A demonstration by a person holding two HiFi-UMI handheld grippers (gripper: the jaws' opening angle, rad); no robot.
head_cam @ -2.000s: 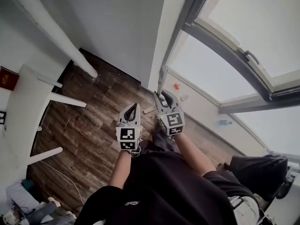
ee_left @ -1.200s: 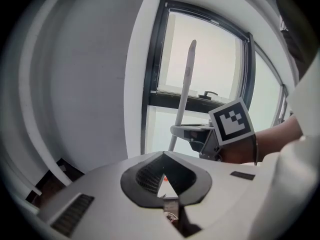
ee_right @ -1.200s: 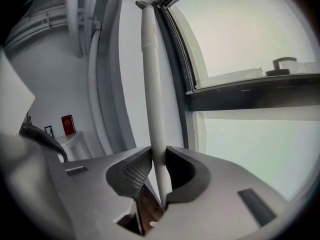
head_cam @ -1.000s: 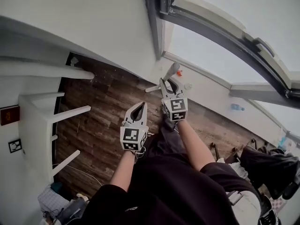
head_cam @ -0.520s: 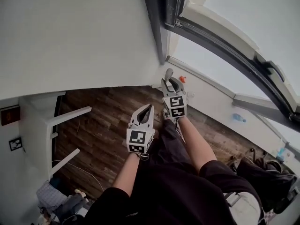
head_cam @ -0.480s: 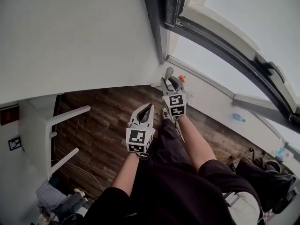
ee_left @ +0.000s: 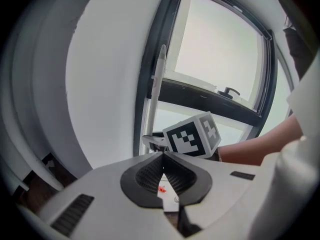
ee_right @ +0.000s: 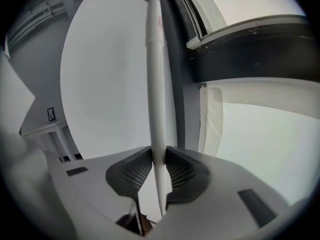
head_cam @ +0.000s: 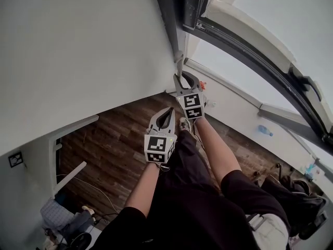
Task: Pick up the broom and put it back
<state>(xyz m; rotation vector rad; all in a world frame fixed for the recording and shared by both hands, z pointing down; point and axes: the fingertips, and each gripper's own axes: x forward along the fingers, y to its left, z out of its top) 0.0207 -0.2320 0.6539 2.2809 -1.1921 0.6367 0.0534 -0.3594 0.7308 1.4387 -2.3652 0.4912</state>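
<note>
Holds white broom handle (ee_right: 156, 84) clamped upright in right gripper (ee_right: 158, 159), now brought nearer the wall corner beside the dark window frame (head_cam: 171, 20) than a second ago, keeps left gripper (ee_left: 163, 155) closed and empty, and judges put-back imminent.

Wood floor (head_cam: 117, 139), white wall (head_cam: 78, 46), dark-framed window (head_cam: 291, 20)

Dark wood-plank floor (head_cam: 117, 139), centre-left of the head view, running under a white table (head_cam: 70, 175) at the left edge. Table legs stand on the planks. Heap of bags or cloth (head_cam: 62, 220) on the floor at lower left, contents unclear. Person's shoe (head_cam: 183, 124) on the floor at centre. Dark bag (head_cam: 299, 204) at lower right.
</note>
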